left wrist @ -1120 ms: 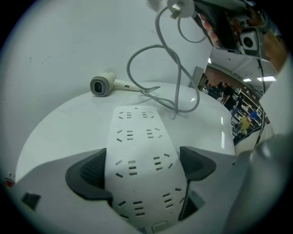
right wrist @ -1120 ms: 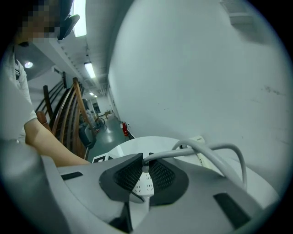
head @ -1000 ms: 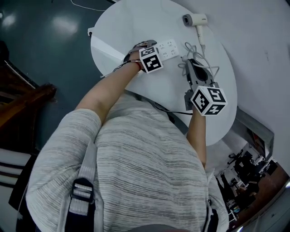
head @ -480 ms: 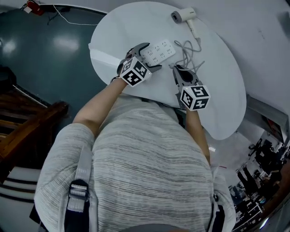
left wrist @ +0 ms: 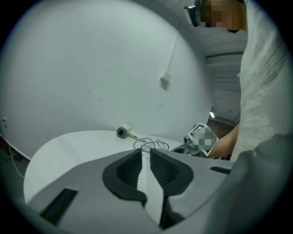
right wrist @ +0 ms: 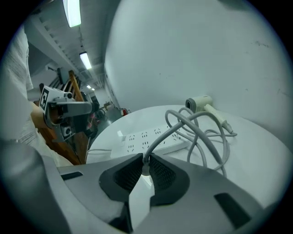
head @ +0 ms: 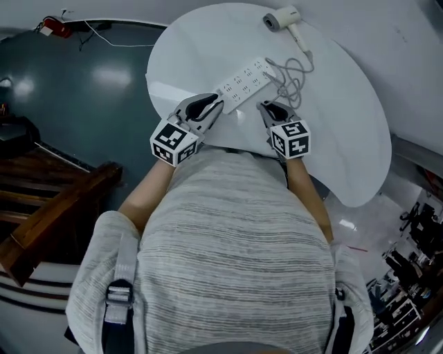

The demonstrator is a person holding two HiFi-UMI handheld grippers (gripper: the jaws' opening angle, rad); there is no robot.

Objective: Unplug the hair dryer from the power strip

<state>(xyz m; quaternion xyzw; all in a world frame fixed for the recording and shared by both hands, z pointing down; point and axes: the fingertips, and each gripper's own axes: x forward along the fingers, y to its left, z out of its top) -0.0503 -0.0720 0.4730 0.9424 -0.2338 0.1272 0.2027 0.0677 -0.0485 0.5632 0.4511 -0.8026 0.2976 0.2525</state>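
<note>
The white hair dryer (head: pixel 282 19) lies at the far side of the round white table (head: pixel 346 124), with its grey cord (head: pixel 291 72) coiled beside the white power strip (head: pixel 246 81). My right gripper (right wrist: pixel 145 161) is shut on the cord near its end, and the cord rises from the pads to the coil (right wrist: pixel 201 132). No plug stands in the sockets that show on the strip (right wrist: pixel 151 137). My left gripper (head: pixel 208 107) hovers short of the strip. Its jaws have just been closing, and only a thin slit with nothing in it remains (left wrist: pixel 145 157).
The table's near edge runs right under both grippers. A dark teal floor (head: pixel 83 83) lies to the left, with wooden steps (head: pixel 48 207) and a thin white cable running to a red object (head: pixel 50 28). A pale wall (left wrist: pixel 91 68) stands behind the table.
Both grippers have drawn back toward the near table edge. The left one came off the power strip and its wide jaws closed. The right one sank, still gripping the cord.
</note>
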